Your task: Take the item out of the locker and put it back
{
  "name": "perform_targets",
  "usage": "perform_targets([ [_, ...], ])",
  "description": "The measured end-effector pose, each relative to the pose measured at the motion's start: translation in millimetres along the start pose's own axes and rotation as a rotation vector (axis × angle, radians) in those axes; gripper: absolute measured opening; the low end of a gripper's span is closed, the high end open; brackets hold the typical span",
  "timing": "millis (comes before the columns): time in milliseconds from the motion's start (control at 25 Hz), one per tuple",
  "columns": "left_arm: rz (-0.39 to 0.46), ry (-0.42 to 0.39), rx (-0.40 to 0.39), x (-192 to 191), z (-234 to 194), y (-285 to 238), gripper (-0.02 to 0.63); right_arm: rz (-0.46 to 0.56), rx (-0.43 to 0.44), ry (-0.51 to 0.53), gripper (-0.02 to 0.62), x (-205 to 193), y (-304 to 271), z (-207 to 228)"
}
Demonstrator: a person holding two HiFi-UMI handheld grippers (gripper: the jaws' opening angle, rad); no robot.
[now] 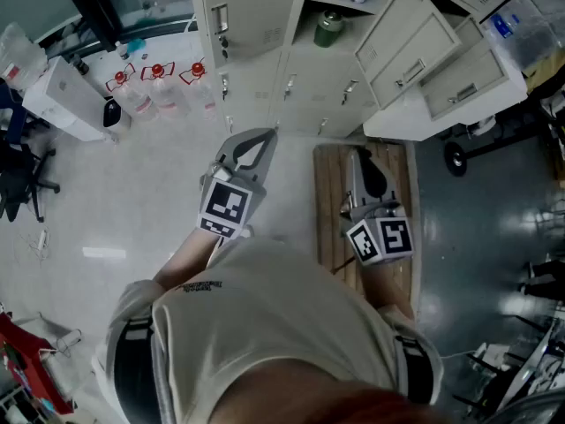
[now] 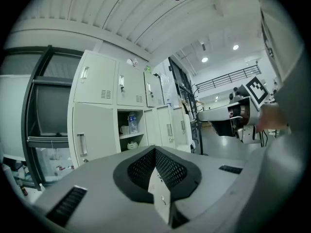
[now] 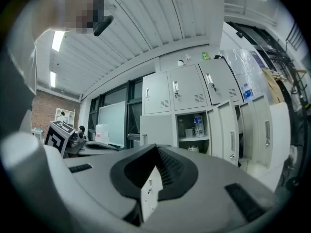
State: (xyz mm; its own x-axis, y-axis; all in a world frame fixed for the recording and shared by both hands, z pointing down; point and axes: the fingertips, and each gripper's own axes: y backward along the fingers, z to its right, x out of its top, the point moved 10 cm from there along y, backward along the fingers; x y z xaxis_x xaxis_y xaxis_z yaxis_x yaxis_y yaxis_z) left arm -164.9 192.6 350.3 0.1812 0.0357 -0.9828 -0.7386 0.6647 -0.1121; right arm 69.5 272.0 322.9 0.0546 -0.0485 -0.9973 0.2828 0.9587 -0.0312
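Both tongs are closed and empty. The left tongs [image 2: 155, 149] and the right tongs [image 3: 156, 147] meet tip to tip with nothing between them. You hold them level and well short of the locker [image 1: 256, 60], which reads as an approach posture before any reach.

The item is not yet out. A water bottle [image 2: 132, 123] stands on the upper shelf of the open compartment, and a green jar [image 1: 329, 26] on the shelf below (either may be the target).

The bottle's label is too small to read, and the marker cubes [image 1: 228, 208] carry patterns only.
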Motion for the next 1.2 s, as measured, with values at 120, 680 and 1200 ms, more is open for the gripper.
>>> perform_targets([
  [120, -0.001, 0.003, 0.005, 2, 5, -6, 0.012, 0.007, 0.009, 0.005, 0.0, 2, -1, 7],
  [680, -0.024, -0.012, 0.002, 4, 22, -25, 0.012, 0.019, 0.017, -0.032, 0.002, -4, 9, 33],
  [1200, -0.05, -0.017, 0.059, 10, 59, -39, 0.012, 0.032, 0.063, -0.06, 0.002, -12, 28, 73],
])
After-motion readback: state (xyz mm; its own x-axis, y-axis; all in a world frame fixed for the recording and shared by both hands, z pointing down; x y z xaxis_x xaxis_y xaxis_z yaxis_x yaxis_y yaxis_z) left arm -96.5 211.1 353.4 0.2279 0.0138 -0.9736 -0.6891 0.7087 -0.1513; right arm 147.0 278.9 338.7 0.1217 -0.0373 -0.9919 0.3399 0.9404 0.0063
